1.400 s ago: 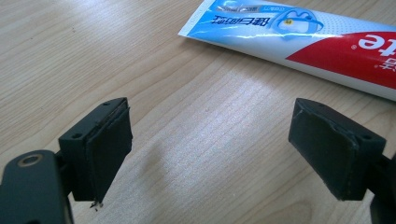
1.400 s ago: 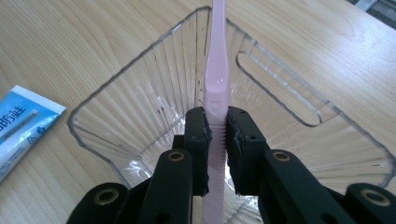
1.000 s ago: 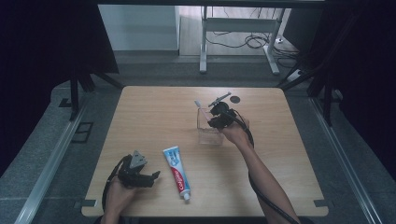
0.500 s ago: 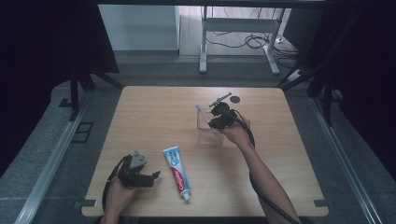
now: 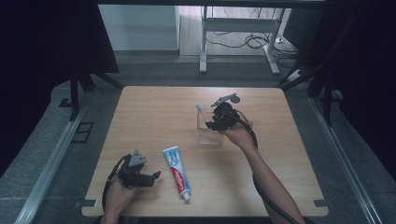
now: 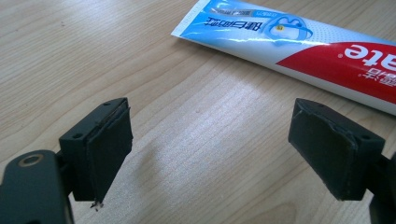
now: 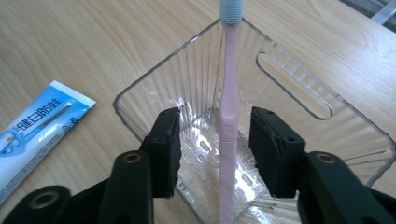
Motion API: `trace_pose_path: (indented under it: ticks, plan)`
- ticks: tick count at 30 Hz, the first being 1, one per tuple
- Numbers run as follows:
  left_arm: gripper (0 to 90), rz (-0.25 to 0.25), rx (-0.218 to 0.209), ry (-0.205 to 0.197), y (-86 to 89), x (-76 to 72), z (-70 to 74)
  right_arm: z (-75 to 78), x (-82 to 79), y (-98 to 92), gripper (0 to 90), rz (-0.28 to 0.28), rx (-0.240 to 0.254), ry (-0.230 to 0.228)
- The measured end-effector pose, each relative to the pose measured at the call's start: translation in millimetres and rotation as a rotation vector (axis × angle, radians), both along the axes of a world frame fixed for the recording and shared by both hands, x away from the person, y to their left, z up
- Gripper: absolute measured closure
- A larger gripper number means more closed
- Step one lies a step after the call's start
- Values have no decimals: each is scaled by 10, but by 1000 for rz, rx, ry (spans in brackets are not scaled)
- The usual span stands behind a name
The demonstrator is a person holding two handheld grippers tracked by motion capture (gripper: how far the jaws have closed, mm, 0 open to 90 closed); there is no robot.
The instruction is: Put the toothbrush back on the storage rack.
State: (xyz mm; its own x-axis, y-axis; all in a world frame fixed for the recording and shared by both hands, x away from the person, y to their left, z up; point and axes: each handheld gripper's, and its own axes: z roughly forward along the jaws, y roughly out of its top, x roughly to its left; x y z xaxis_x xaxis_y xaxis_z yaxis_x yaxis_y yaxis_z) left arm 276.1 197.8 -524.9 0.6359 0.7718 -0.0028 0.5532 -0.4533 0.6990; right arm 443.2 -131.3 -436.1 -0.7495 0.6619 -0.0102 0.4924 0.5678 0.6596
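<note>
My right claw [image 7: 215, 154] hangs over a clear plastic box [image 7: 289, 98] on the bench [image 5: 154, 112], with its jaws dipped just inside the box's open top. A pink toothbrush [image 7: 229, 116] stands between them, leaning toward the far corner of the box, its grey head [image 7: 231, 10] sticking out above the rim. The jaws have just been opening, and now they stand apart on either side of the handle with a gap on each side, so the pads do not press on it; the brush rests in the box by itself. From above I see the same claw [image 5: 215, 122] at the box [image 5: 210, 135], which sits just beneath and ahead of my right hand. My left claw [image 6: 210, 154] rests low over the bare wood, jaws spread wide with nothing between them. A tube of toothpaste [image 6: 299, 37] lies flat just beyond its tips, off to the right side, not touching either jaw. In the high view that tube [image 5: 176, 171] lies just beside the left claw [image 5: 152, 177] and well apart from the box.
</note>
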Motion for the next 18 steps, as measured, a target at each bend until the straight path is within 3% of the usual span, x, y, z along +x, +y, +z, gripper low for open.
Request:
trace_pose_path:
  ticks: [4,13,18]
  plan:
    - [136,3,11,-16,5,-10,-5,23,-69,-14,491,7,13,-15]
    - [132,43,-41,-8,51,-10,3,113,-231,-75,367,26,48,-48]
    - [131,59,-26,-8,57,-6,-18,156,-304,-124,266,42,78,-53]
